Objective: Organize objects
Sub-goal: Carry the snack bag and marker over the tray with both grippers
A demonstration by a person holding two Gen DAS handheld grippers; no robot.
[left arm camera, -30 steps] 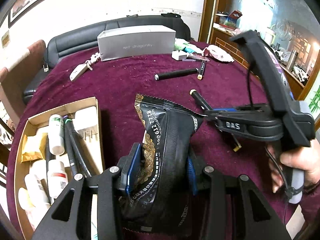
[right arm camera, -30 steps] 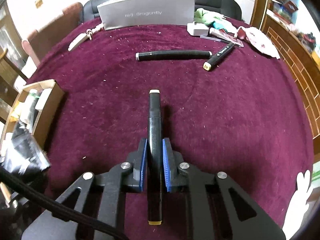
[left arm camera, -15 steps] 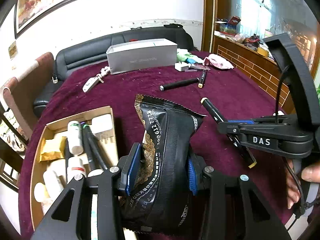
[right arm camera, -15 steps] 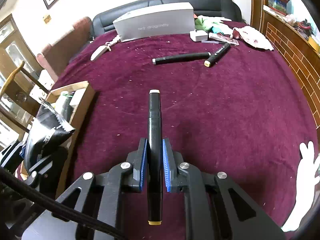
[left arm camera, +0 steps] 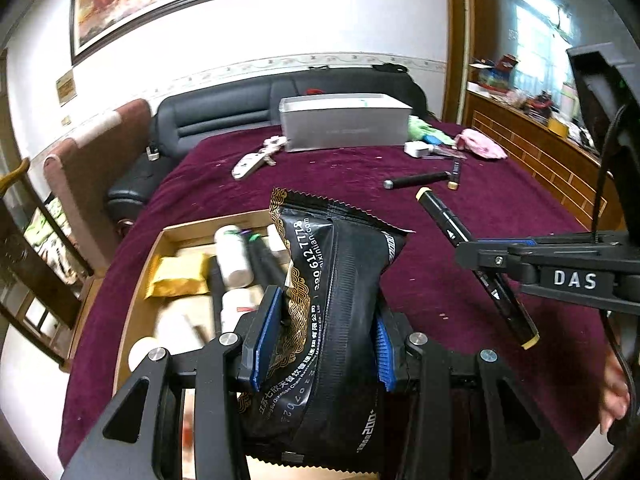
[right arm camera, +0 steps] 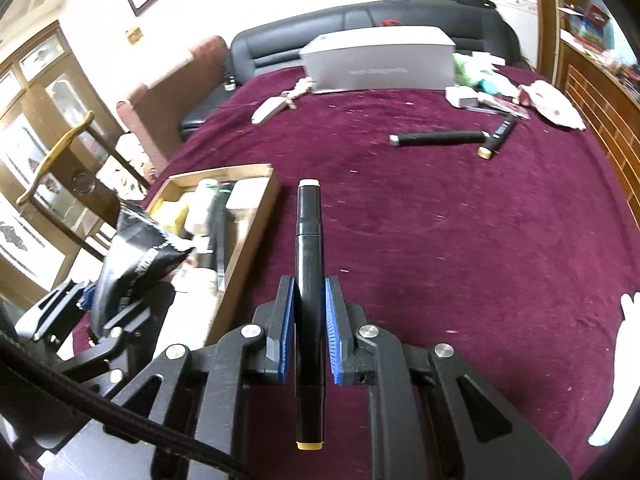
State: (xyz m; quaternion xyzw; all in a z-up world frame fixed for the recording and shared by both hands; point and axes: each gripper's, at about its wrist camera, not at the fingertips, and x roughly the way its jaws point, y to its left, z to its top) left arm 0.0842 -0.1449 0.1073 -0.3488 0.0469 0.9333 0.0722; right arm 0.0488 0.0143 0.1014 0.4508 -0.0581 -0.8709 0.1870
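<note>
On the far left, ahead and to the left of our left gripper, sits the cardboard tray on the maroon counter. It holds white bottles, a gold sachet and dark pens lying lengthwise (the near end of the tray is blurred, so we cannot name what lies there). The left jaws are clamped on the black foil packet, its blue pads pressing both sides; the packet stands upright between them, its serrated top edge rising above the jaws and over the tray's right-hand side.

To the right of those jaws we see our right gripper, side-on in the left wrist view, raised off the counter. Its jaws are closed on a black marker, which runs straight forward between the blue pads, pale cap end ahead of the jaws and yellow-tipped end behind them. From the right wrist view, the tray lies ahead and to the left of the marker's tip, with the packet further left.

Well ahead of both jaws, a black tube and a second marker lie on the counter, nearly touching at one end. Beyond them stands a long grey box, with a white key fob to its left and pink cloth to its right.
</note>
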